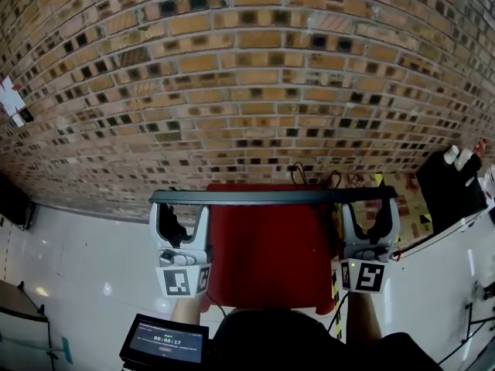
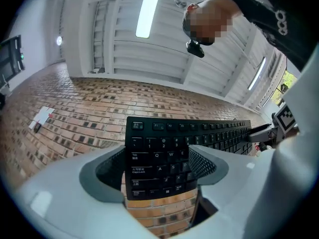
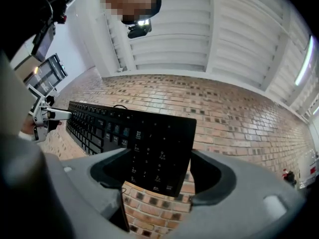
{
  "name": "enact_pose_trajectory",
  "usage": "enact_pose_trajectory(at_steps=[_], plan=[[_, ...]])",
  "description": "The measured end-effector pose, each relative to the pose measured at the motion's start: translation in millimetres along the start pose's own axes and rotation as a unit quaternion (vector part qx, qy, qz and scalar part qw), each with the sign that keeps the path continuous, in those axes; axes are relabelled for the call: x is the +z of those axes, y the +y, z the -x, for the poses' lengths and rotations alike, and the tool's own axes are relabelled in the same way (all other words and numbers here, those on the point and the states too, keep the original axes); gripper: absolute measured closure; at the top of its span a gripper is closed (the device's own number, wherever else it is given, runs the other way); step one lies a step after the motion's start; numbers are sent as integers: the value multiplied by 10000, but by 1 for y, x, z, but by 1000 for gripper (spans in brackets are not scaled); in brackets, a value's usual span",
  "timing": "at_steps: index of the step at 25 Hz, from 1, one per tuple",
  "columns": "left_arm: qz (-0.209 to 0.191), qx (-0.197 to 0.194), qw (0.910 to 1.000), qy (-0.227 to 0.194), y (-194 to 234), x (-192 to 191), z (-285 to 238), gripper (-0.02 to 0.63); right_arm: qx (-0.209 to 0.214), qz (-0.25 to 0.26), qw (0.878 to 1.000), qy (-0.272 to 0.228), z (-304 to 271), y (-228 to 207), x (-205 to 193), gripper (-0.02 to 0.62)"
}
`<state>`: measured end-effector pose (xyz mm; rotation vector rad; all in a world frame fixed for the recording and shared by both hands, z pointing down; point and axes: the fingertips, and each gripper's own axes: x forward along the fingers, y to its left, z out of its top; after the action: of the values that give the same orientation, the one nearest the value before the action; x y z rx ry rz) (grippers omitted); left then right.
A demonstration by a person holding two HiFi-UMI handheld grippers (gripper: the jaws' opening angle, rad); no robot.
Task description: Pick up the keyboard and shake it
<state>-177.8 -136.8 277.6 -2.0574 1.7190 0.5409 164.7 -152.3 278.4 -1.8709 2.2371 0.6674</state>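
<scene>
Brick wall (image 1: 247, 68) behind red table (image 1: 267, 261); keyboard (image 1: 271, 196) held above.

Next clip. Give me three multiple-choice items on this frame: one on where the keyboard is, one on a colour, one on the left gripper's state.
1. Where is the keyboard?
A. Lying flat on a desk
B. Held up in the air between both grippers
C. Packed in a box

2. What colour is the surface seen under it in the head view?
A. Red
B. Blue
C. Green

3. What is the left gripper doing?
A. Hanging open and empty
B. Shut on one end of the keyboard
C. Out of every view

Answers:
1. B: the left gripper and the right gripper each clamp one end.
2. A: the head view shows a red top.
3. B: its jaws press on the end with the letter keys.
</scene>
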Motion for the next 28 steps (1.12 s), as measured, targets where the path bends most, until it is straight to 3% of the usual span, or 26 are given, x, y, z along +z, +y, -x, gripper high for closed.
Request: enact_pose_trajectory(at_steps=[5,9,13,20,28], plan=[[139,-54,9956,925,-9,-59,13,205,118,-136,9950,980,15,3,-70,244],[299,-129,9821,1855,-15,-120,45,206,186,-202,9820,1871,46,14,-131,244],[533,-174,9676,2462,-19,-160,79,206,177,-282,9689,2451,78,24,-164,245],[626,-143,9508,3031,-27,-190,115,206,239,-387,9502,3082,110,33,-204,245],[589,-143,9448,3219,-31,-199,129,207,328,-380,9438,3268,120,37,-214,245]])
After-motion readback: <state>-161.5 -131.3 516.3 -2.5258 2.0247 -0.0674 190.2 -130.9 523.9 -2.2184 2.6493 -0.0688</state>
